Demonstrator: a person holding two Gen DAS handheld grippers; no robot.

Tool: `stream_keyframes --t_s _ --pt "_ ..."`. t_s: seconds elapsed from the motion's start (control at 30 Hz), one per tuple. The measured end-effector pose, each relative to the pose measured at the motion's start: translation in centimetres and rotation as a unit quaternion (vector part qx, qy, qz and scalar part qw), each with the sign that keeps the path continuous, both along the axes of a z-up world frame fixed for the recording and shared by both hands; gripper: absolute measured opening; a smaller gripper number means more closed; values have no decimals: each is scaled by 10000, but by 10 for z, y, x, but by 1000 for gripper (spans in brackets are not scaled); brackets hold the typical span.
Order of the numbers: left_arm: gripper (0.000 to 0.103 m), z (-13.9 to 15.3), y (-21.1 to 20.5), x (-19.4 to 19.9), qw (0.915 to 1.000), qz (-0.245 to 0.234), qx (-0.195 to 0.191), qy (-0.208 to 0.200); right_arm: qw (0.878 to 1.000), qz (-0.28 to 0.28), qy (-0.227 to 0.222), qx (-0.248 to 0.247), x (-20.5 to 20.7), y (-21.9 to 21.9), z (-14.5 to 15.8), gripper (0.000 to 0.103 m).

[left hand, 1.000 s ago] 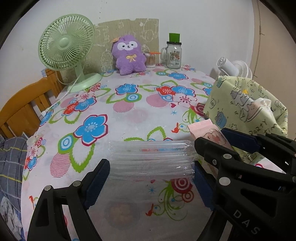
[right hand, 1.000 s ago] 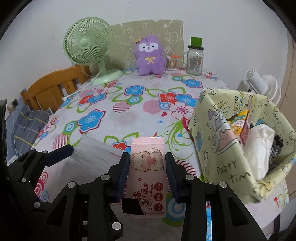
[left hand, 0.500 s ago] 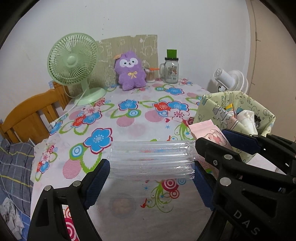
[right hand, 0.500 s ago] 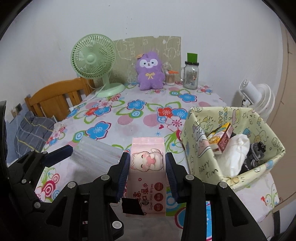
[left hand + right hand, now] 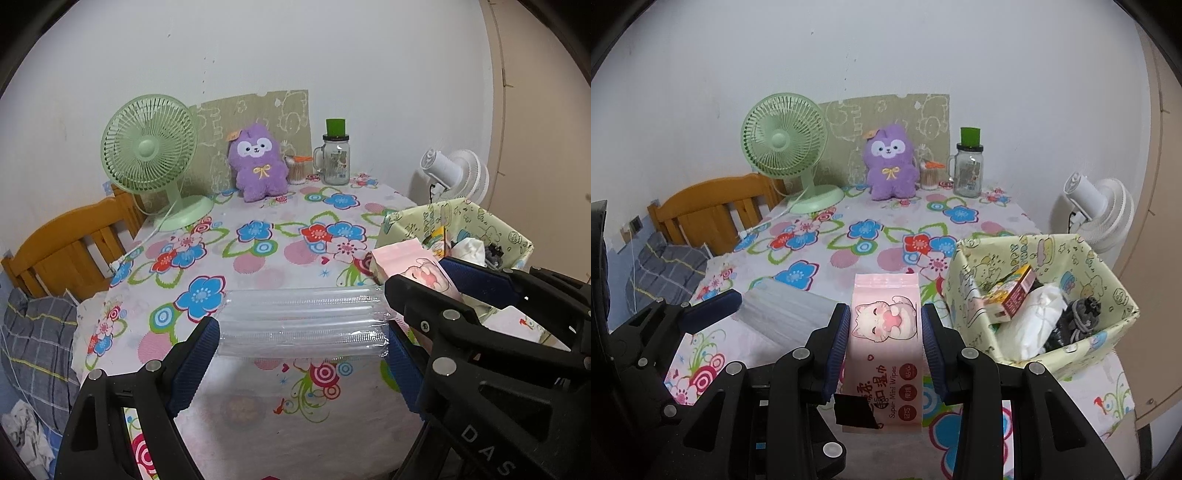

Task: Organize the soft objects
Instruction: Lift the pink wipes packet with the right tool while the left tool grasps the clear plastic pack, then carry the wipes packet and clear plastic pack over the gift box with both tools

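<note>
We took the yellow-green printed fabric storage bin (image 5: 1110,301) at the table's right edge as our landmark and read the scene from left to right.

Farthest left of the bin, our left gripper (image 5: 301,338) had its 2 blue-padded jaws spread wide, one pad at each end of a clear ribbed air-cushion packet (image 5: 303,323). The packet spanned the whole gap and hung above the flowered tablecloth (image 5: 258,258), so we judged it held by its ends. It looked nearly weightless, springy and slick; too hard a squeeze could buckle or burst a cell, so the sealed end seams seemed the safest place to grip.

Nearer the bin, just left of its wall, our right gripper (image 5: 884,341) had its jaws drawn narrow on the 2 long sides of a pink soft pack of wet wipes with a cat drawing (image 5: 884,332). We judged the pack denser, pliable and glossy, likely to sag or slide unless gripped at mid-body, as it was.

Inside the bin lay a small printed carton (image 5: 1015,295), a crumpled white bag (image 5: 1034,321) and something dark that we could not identify.

Well behind the bin, against the wall, sat a purple plush toy (image 5: 892,162), another soft thing not yet put away.
</note>
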State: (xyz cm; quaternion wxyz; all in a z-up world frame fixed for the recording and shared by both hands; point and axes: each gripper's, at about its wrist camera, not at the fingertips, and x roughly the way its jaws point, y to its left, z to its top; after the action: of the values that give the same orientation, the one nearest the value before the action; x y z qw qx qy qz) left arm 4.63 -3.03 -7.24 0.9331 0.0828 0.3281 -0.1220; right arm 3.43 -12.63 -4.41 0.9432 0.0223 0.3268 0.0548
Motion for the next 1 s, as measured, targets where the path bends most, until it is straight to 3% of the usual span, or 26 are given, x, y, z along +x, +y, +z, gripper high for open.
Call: stream_keyframes --t_s 1.0 --pt "89 35 -55 6 9996 -129 -8 -269 9993 -304 -207 -11 7 -64 30 42"
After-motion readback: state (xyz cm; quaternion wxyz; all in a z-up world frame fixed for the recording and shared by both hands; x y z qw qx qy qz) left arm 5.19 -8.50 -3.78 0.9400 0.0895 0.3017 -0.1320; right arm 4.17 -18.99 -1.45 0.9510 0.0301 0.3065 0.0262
